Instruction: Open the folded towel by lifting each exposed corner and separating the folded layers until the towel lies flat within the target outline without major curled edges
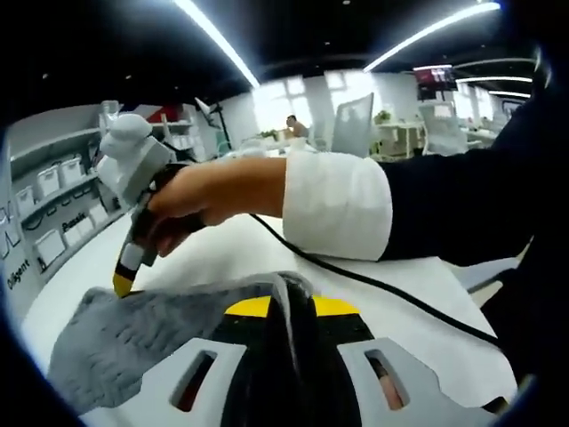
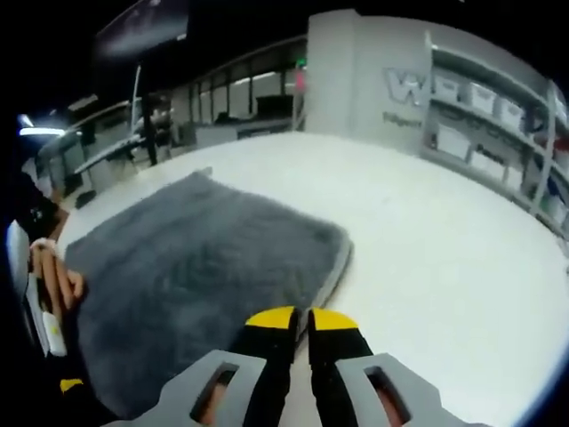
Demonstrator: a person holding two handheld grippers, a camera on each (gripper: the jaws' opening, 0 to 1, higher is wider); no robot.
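Two grippers are in your hands above a white table [image 2: 427, 231]. In the left gripper view, your right hand [image 1: 200, 197] reaches in from the right with the white cuff [image 1: 336, 206] and dark sleeve [image 1: 462, 209] behind it. It holds the right gripper [image 1: 124, 283] tilted down, and its yellow tip hangs just over the far edge of the grey towel [image 1: 116, 342]. A black cable [image 1: 373, 283] runs from that hand across the table. The left gripper [image 1: 289, 307] sits at the bottom of this view; its yellow-tipped jaws are pressed together on a raised fold of the towel, which stands up between them as a dark ridge. The rest of the towel lies to the left, partly hidden behind the grey jaw frames.

In the right gripper view, your left hand [image 2: 55, 286] is cut off at the left edge, so you cannot see its grip well. The towel [image 2: 196, 276] lies spread on the table, fluffy and soft, with a rounded far corner and a double-layered edge on the right side. The right gripper [image 2: 302, 318] has its jaws almost closed with only a thin gap and nothing between them, just over the near edge of the towel. Shelves [image 2: 498, 124] with white bins stand behind.
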